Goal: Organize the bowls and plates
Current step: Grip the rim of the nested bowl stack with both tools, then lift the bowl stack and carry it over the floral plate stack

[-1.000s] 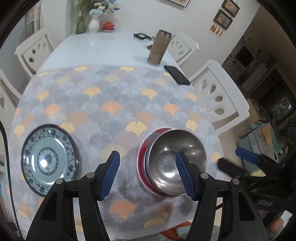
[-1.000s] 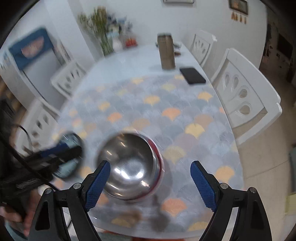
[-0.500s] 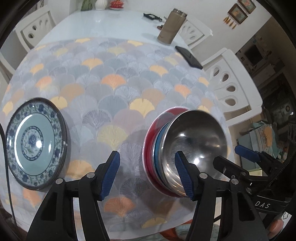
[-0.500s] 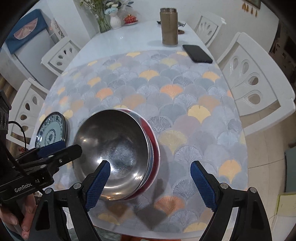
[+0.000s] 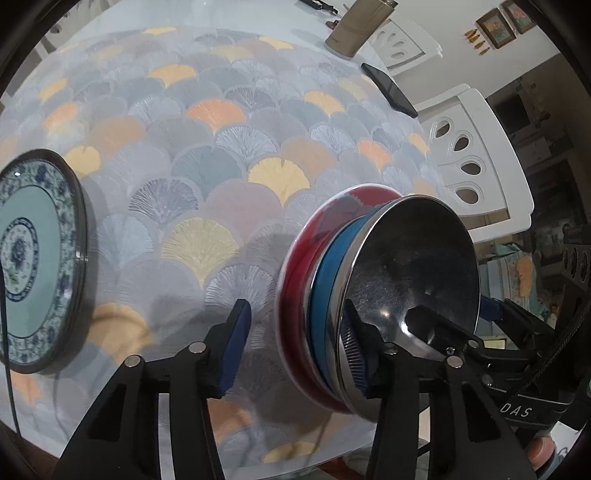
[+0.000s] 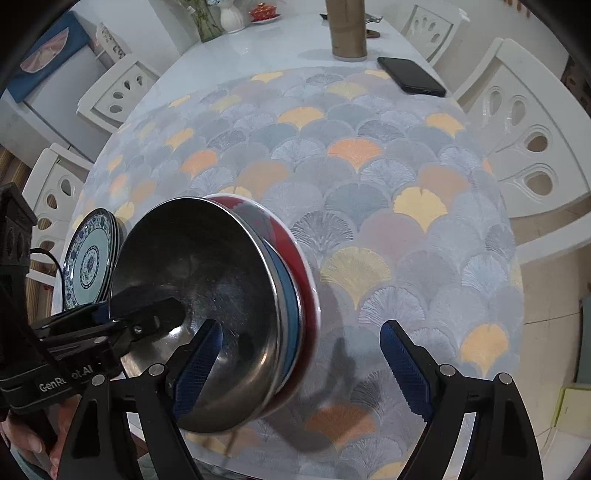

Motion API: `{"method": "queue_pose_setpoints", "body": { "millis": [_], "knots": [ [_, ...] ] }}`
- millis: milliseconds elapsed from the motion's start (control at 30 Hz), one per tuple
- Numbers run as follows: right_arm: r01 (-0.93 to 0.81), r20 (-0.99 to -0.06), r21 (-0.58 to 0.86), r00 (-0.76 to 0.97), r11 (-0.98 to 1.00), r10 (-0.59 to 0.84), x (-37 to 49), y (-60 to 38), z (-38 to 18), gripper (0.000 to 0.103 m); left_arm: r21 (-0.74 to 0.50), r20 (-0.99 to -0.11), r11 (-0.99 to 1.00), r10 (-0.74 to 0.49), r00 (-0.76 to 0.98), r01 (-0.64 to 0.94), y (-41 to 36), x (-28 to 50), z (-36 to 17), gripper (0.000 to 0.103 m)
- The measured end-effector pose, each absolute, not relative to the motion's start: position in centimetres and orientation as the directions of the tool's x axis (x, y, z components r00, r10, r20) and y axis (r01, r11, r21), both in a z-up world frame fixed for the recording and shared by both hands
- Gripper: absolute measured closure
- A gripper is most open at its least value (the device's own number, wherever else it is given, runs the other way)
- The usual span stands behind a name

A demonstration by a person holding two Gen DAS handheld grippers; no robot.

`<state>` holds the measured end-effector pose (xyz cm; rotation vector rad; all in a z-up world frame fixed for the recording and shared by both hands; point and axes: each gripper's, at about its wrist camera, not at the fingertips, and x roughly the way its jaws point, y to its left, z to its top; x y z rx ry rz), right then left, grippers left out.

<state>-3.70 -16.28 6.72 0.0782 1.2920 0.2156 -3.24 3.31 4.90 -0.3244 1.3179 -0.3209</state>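
A steel bowl [image 5: 413, 273] [image 6: 199, 280] sits nested in a blue bowl [image 5: 325, 273] and a red bowl [image 5: 295, 266] near the table's front edge. My left gripper [image 5: 295, 347] straddles the stack's left rim, one finger inside the steel bowl and one outside. Its jaws are closing, and the outer pad [image 5: 236, 343] still stands apart from the red bowl. My right gripper [image 6: 303, 365] is open wide over the stack's right rim, one finger in the steel bowl and one beyond the red bowl [image 6: 299, 258]. A blue-and-white plate [image 5: 33, 258] [image 6: 88, 266] lies to the left.
A patterned cloth [image 5: 221, 147] covers the near table. At the far end stand a brown flask [image 6: 347, 29] and a black phone [image 6: 410, 75], with a vase [image 6: 231, 14] behind. White chairs [image 6: 528, 147] line both sides. The table's front edge runs just below the bowls.
Both grippers have come down onto the bowl stack, each now with a finger inside the steel bowl. The left jaws have narrowed. The right jaws keep the same width.
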Motion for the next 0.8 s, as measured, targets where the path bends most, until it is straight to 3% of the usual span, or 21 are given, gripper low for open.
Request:
{"method": "queue_pose_setpoints", "body": {
  "millis": [200,500,667,800],
  "knots": [
    [-0.116,-0.94,0.259,0.197,0.959,0.278,-2.8,-16.4,5.4,0.018,-0.469,-0.858,0.883,-0.462,0.225,0.025,3.2,-3.1,4.1,0.063],
    [-0.115,-0.926,0.347,0.116,0.931,0.359,-1.6,-17.1,3.6,0.033,-0.51,-0.837,0.86,-0.492,0.242,-0.016,3.2,-3.1,3.8,0.062],
    [-0.152,-0.905,0.393,0.111,0.907,0.411,-1.4,-16.6,3.7,0.049,-0.503,-0.839,0.864,-0.485,0.246,-0.01,3.1,-3.1,3.9,0.063],
    [-0.179,-0.905,0.386,0.117,0.905,0.409,-1.5,-16.3,3.8,0.049,-0.501,-0.841,0.865,-0.48,0.25,-0.024,3.2,-3.2,3.9,0.064]
  ]
}}
